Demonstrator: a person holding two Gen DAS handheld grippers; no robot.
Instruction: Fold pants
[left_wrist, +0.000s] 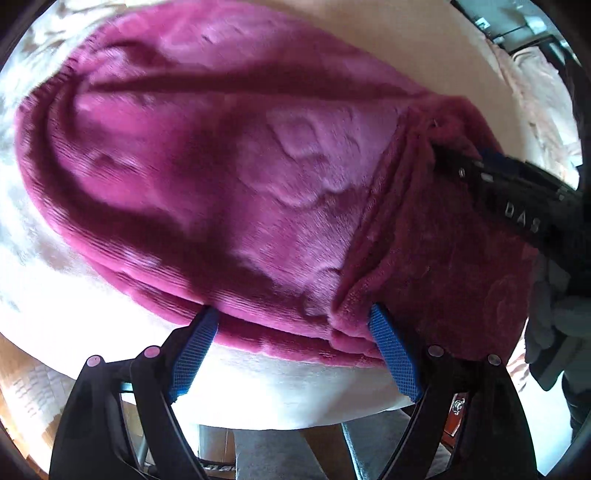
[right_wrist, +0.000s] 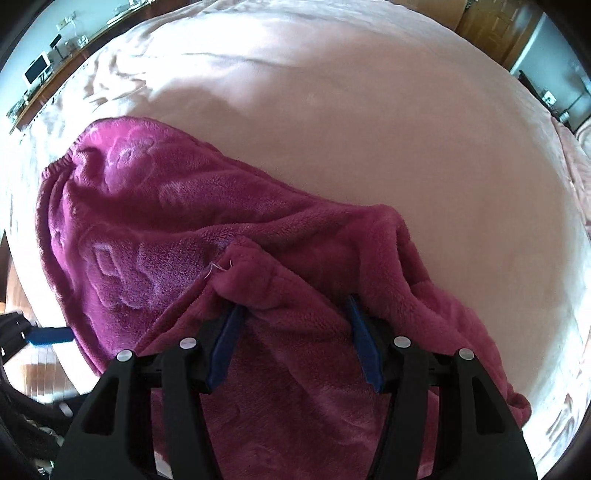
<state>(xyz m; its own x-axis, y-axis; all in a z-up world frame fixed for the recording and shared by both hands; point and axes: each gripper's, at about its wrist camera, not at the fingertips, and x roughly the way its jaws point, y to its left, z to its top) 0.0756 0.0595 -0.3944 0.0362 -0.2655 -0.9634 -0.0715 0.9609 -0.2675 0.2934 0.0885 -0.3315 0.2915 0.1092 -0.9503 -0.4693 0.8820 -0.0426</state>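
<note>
Magenta fleece pants (left_wrist: 229, 177) lie spread on a pale pink bed (left_wrist: 424, 44), the elastic waistband at the far left. My left gripper (left_wrist: 293, 314) stands open over their near edge, and its blue pads (left_wrist: 195, 354) are not pressing the cloth. My right gripper (left_wrist: 491, 184) comes in from the right, holding up a darker flap of the pants. In the right wrist view the pants (right_wrist: 147, 236) bunch between the fingers of the right gripper (right_wrist: 295, 302), which is shut on the fold. The cloth drapes over and hides its fingertips. A blue pad of the left gripper (right_wrist: 50, 336) shows at the left.
The bed cover (right_wrist: 369, 129) stretches wide behind and to the right of the pants. A wooden ledge with small devices (right_wrist: 40, 74) runs along the far left, and a wooden door (right_wrist: 491, 26) stands at the far right. A grey gloved hand (left_wrist: 554, 325) holds the right gripper.
</note>
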